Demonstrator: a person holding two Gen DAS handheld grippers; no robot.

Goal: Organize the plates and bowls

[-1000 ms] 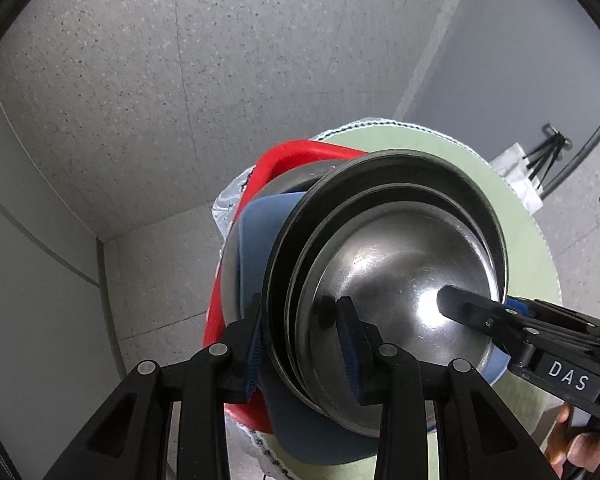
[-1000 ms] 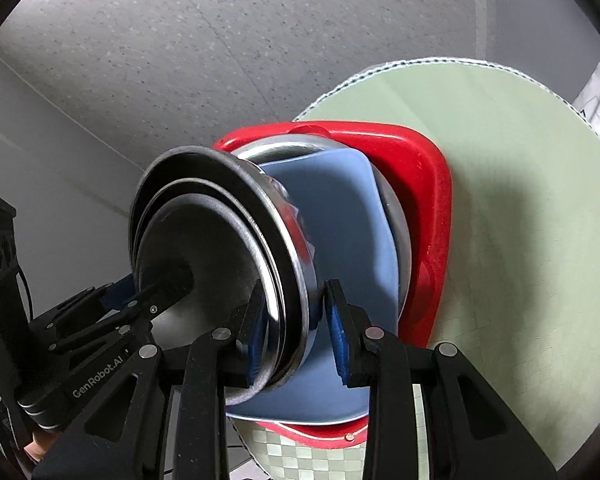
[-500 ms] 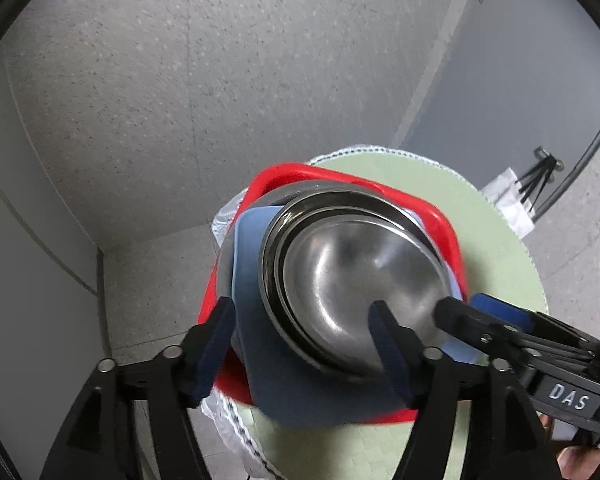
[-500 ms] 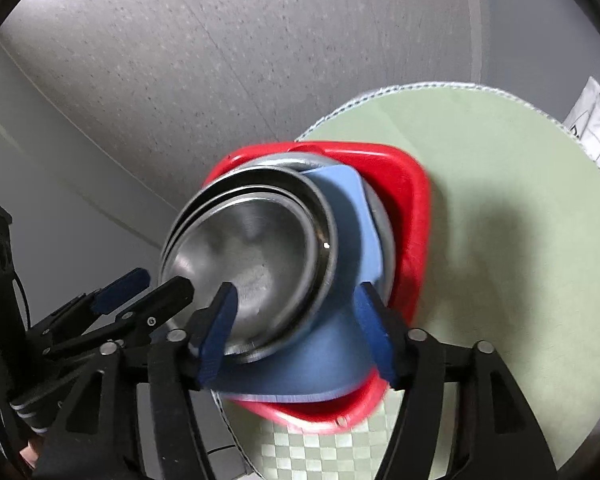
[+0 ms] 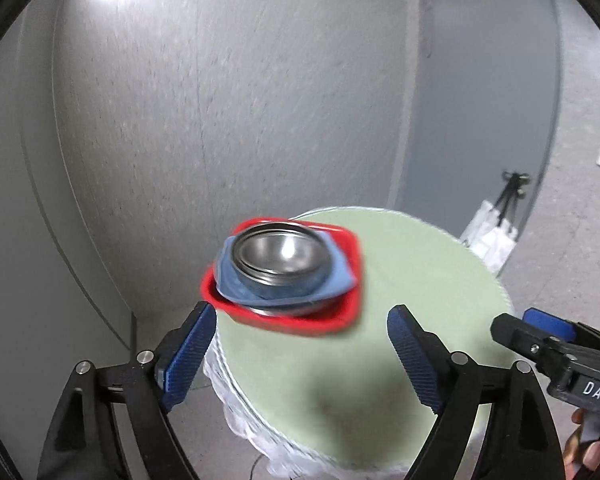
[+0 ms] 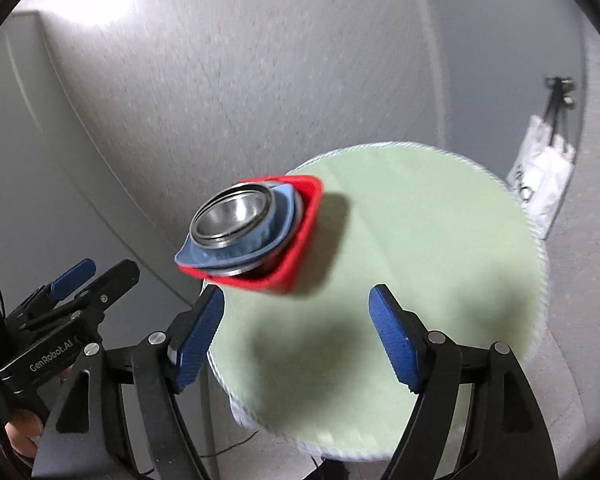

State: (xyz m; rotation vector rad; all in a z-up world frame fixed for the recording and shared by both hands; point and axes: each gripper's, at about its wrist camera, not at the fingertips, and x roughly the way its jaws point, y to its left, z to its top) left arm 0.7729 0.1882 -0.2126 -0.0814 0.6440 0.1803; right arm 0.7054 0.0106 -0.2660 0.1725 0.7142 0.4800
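Observation:
Nested steel bowls (image 5: 278,254) (image 6: 232,216) sit on a blue plate (image 5: 340,274) (image 6: 278,220) inside a red square dish (image 5: 348,312) (image 6: 300,232) at the left edge of a round green table (image 5: 412,280) (image 6: 420,240). A steel plate lies under the blue one. My left gripper (image 5: 302,354) is open and empty, pulled back from the stack. My right gripper (image 6: 296,338) is open and empty, also back from the stack. Each gripper shows at the side of the other's view, the right one (image 5: 540,340) and the left one (image 6: 88,280).
The table stands near a grey speckled wall. A white bag (image 5: 488,240) (image 6: 540,184) and a black tripod (image 5: 514,188) stand on the floor at the right, by a grey door (image 5: 480,80).
Both grippers let go of the steel bowls, opened wide and drew back and up. The bowls now rest level in the stack on the red dish.

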